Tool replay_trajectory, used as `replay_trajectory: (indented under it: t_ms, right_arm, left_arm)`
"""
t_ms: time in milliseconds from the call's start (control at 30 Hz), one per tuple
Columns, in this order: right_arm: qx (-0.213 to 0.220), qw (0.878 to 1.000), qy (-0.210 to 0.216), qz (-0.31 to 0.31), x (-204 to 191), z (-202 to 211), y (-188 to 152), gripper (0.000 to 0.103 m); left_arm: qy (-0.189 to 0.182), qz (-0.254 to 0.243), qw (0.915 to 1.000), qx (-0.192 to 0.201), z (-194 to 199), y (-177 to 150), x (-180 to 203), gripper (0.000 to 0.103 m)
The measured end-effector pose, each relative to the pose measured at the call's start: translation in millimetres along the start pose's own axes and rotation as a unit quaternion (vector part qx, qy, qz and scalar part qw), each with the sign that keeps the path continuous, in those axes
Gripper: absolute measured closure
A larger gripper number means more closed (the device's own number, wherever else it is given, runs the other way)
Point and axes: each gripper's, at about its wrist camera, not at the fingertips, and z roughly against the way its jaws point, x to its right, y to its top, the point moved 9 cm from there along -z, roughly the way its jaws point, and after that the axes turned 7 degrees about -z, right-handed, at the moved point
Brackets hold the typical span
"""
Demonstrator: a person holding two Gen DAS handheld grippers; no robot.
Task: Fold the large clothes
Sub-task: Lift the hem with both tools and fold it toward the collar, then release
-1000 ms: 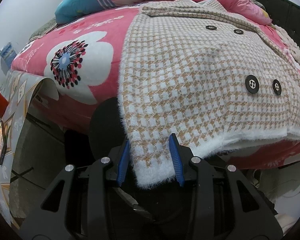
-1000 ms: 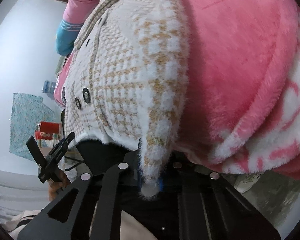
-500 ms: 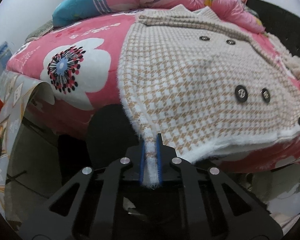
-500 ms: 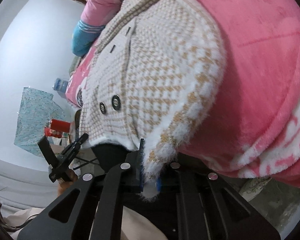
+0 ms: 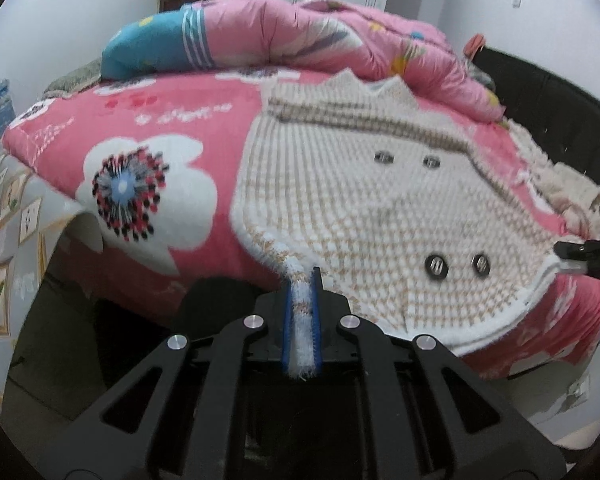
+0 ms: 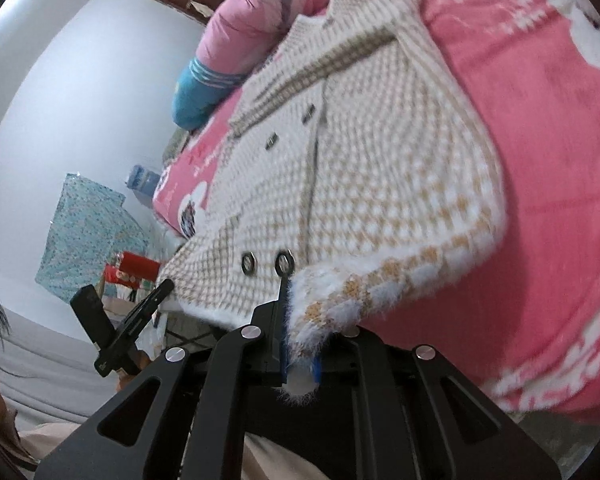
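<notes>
Both tongs grip the hem of a beige-and-white houndstooth coat (image 5: 340, 200) spread on a pink floral blanket (image 5: 140, 132) over a bed. Left gripper (image 5: 300, 320) is clenched on the fuzzy left hem corner; right gripper (image 6: 300, 344) is clenched on the right corner. Four dark buttons face up, and a rolled pink quilt (image 5: 300, 36) lies beyond the collar.

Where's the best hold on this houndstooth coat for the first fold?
Grip the houndstooth coat by its two bottom hem corners, coming from the bed's near edge: the hem overhangs there, so the fingers slip around it. The left hand-held gripper and right hand-held gripper already pinch those corners.
</notes>
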Motion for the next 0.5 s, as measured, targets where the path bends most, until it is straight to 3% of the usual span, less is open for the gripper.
replay_trajectory:
  t_ms: [333,500]
  right_arm:
    - [0.047,0.998,0.036,0.008,-18,7,53,0.094]
    - [0.075,0.996,0.057,0.000,-23,7,99,0.094]
  left_arm:
    - [-0.035,0.016,0.9981,0.048,-10,73,-12,0.096]
    - [-0.037,0.010,0.9977,0.056,-31,109,-17,0.096]
